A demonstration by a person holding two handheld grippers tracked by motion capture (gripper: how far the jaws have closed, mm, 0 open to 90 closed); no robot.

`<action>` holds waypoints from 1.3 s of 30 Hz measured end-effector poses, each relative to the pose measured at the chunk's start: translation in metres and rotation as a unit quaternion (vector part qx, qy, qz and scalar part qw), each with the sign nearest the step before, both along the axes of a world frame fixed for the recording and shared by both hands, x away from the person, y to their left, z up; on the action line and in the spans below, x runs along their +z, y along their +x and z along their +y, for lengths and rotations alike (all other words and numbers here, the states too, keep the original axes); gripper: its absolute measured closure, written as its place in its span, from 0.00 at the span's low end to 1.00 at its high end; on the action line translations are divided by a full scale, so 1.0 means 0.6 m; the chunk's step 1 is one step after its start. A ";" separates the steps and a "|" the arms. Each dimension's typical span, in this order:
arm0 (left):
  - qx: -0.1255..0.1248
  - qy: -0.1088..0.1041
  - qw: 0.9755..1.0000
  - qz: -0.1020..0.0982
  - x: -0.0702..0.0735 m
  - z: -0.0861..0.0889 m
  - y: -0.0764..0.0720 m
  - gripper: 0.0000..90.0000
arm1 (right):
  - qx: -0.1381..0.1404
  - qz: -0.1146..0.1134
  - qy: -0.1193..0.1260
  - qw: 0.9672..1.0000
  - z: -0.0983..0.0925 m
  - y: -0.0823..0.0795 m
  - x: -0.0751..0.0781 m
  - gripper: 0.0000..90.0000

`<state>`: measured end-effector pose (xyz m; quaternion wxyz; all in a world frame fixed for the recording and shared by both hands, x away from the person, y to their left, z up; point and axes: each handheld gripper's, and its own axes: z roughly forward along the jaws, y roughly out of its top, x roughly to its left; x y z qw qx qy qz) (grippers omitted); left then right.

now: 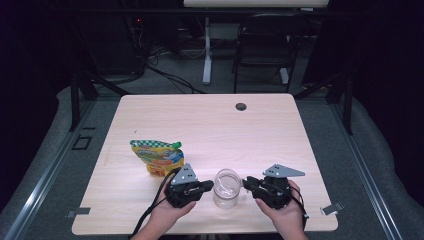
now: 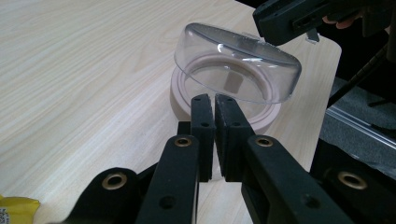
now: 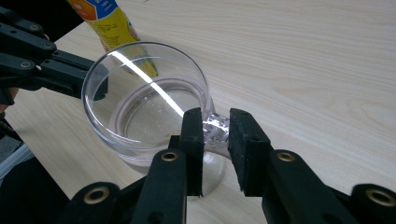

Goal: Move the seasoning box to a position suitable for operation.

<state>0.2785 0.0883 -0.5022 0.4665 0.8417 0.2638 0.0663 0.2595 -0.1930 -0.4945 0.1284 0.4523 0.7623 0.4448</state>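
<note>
On the bench (image 1: 210, 120) a colourful pouch (image 1: 157, 156) lies just left of and behind the left tool (image 1: 206, 186), and nothing stands between the tools and the jar. The left tool has its jaws shut beside the jar (image 1: 227, 188), while the right tool (image 1: 248, 183) has its jaws narrow, around the tab of the clear lid (image 3: 144, 98). The jar stands near the front edge between both tools, with the lid tilted on its pale rim (image 2: 187, 95).

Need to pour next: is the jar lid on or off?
Half off: the lid sits tilted above the jar, its tab between the right gripper jaws.
</note>
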 end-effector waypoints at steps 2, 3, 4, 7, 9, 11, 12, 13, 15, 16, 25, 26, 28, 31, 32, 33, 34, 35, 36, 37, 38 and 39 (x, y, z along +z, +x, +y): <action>0.000 0.002 1.000 -0.001 0.001 0.000 0.000 0.96 | 0.000 0.001 0.001 1.000 0.000 -0.001 0.000 0.84; -0.001 -0.002 1.000 0.000 0.001 0.000 0.000 0.96 | 0.000 -0.001 0.000 1.000 0.000 -0.002 -0.001 0.83; -0.001 -0.004 1.000 -0.001 0.001 0.000 0.000 0.96 | 0.000 -0.002 0.003 1.000 0.001 -0.002 -0.001 0.83; -0.004 -0.013 1.000 -0.001 0.003 0.000 0.000 0.96 | 0.002 -0.003 0.004 1.000 -0.001 -0.002 -0.002 0.83; -0.005 -0.012 1.000 -0.003 0.003 -0.003 -0.001 0.96 | -0.001 -0.004 0.008 1.000 -0.002 -0.001 -0.004 0.83; -0.006 -0.010 1.000 -0.005 0.003 -0.004 -0.001 0.96 | -0.005 -0.004 0.012 1.000 -0.002 0.000 -0.005 0.83; -0.006 -0.010 1.000 -0.007 0.003 -0.005 -0.002 0.96 | -0.006 -0.003 0.011 1.000 -0.003 0.000 -0.005 0.83; -0.006 -0.003 1.000 -0.009 0.004 -0.006 -0.002 0.95 | -0.010 -0.004 0.013 1.000 -0.004 0.000 -0.006 0.83; -0.008 -0.007 1.000 -0.007 0.004 -0.007 -0.002 0.95 | -0.008 -0.004 0.014 1.000 -0.005 -0.001 -0.005 0.83; -0.008 -0.007 1.000 -0.007 0.004 -0.007 -0.002 0.95 | -0.008 -0.004 0.014 1.000 -0.005 -0.001 -0.005 0.83; -0.010 -0.011 1.000 -0.009 0.008 -0.010 0.001 0.94 | 0.009 -0.014 0.005 1.000 -0.004 -0.016 -0.007 0.67; -0.011 -0.007 1.000 -0.009 0.009 -0.011 0.002 0.94 | 0.014 -0.020 0.000 1.000 -0.002 -0.019 -0.007 0.65; -0.014 -0.007 1.000 -0.011 0.011 -0.014 0.003 0.94 | 0.031 -0.045 -0.006 0.998 0.001 -0.029 -0.005 0.56; -0.016 -0.010 1.000 -0.012 0.013 -0.017 0.004 0.94 | 0.039 -0.057 -0.005 0.998 0.003 -0.033 -0.005 0.52; -0.017 -0.006 1.000 -0.012 0.015 -0.017 0.005 0.94 | 0.042 -0.057 -0.009 0.997 0.004 -0.035 -0.004 0.51; -0.016 -0.007 1.000 -0.013 0.015 -0.018 0.005 0.94 | 0.044 -0.058 -0.005 0.997 0.006 -0.037 -0.005 0.50; -0.016 -0.009 1.000 -0.013 0.016 -0.018 0.006 0.94 | 0.046 -0.059 -0.008 0.997 0.006 -0.038 -0.005 0.48; -0.017 -0.009 1.000 -0.013 0.017 -0.018 0.007 0.93 | 0.051 -0.059 -0.009 0.997 0.007 -0.039 -0.006 0.46; -0.017 -0.009 1.000 -0.013 0.017 -0.018 0.007 0.93 | 0.051 -0.059 -0.009 0.997 0.007 -0.039 -0.006 0.46; -0.015 -0.011 1.000 -0.013 0.019 -0.018 0.007 0.93 | 0.055 -0.056 -0.013 0.997 0.011 -0.040 -0.007 0.45; -0.015 -0.011 1.000 -0.013 0.019 -0.018 0.007 0.93 | 0.058 -0.055 -0.016 0.997 0.012 -0.041 -0.008 0.45; -0.016 -0.012 1.000 -0.014 0.022 -0.017 0.008 0.93 | 0.058 -0.055 -0.021 0.997 0.016 -0.041 -0.009 0.45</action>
